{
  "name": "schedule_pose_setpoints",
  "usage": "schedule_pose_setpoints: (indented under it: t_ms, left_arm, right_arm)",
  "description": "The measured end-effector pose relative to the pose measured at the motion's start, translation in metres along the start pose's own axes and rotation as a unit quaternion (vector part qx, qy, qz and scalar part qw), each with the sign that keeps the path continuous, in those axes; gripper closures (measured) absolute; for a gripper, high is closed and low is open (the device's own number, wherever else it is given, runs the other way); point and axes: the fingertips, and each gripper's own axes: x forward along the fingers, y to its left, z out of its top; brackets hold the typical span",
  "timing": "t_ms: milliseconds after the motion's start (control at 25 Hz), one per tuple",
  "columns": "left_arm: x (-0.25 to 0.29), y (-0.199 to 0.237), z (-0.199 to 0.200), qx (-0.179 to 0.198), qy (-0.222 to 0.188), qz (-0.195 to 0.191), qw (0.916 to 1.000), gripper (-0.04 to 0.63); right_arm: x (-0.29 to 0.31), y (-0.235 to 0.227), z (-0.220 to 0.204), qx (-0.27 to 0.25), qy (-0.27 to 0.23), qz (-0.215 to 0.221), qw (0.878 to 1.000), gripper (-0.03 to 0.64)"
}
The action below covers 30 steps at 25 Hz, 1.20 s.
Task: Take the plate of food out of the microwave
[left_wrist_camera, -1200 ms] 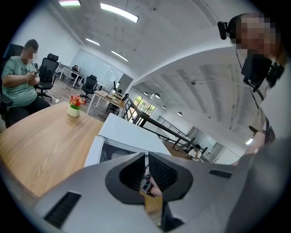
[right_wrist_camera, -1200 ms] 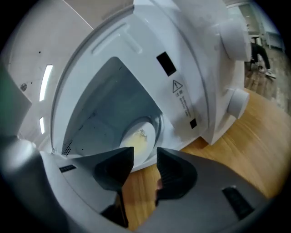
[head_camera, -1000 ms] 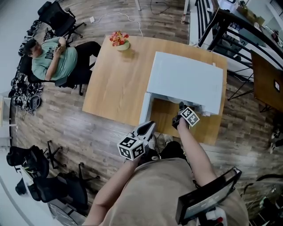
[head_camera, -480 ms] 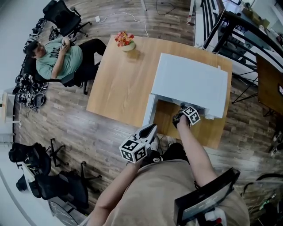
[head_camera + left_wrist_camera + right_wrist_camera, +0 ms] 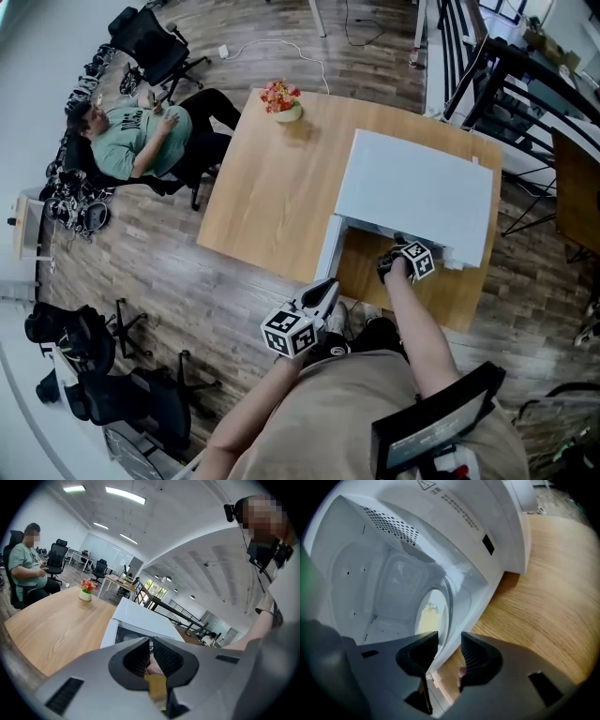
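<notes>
White microwave (image 5: 412, 192), one — plate (image 5: 433, 613) inside, one.

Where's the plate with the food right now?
In the right gripper view, the plate sits inside the open microwave, low and near its front opening, just beyond the right gripper, whose jaws stand apart.

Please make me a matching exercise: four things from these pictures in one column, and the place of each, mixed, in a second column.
1 plate of food
2 flower pot
3 right claw
4 seated person

A beside the table
B inside the microwave
C near the table's far corner
D at the microwave's opening

Pairs: 1-B, 2-C, 3-D, 4-A
</notes>
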Motion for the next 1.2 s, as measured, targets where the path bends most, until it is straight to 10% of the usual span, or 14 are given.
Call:
schedule_pose_setpoints:
  t_ms: [280,1200]
  left_arm:
    - [-0.002,0.001,0.006,0.003,-0.004,-0.005,1.0,0.591]
    - [-0.007,-0.005,0.015,0.021,-0.019,-0.026,0.9993,0.591]
  right_arm:
    - [-0.008,0.003,-0.001,0.009,0.008,0.026,1.0,0.56]
    - [-0.058,0.032,0.001,0.018,0.034,0.143,0.989,0.604]
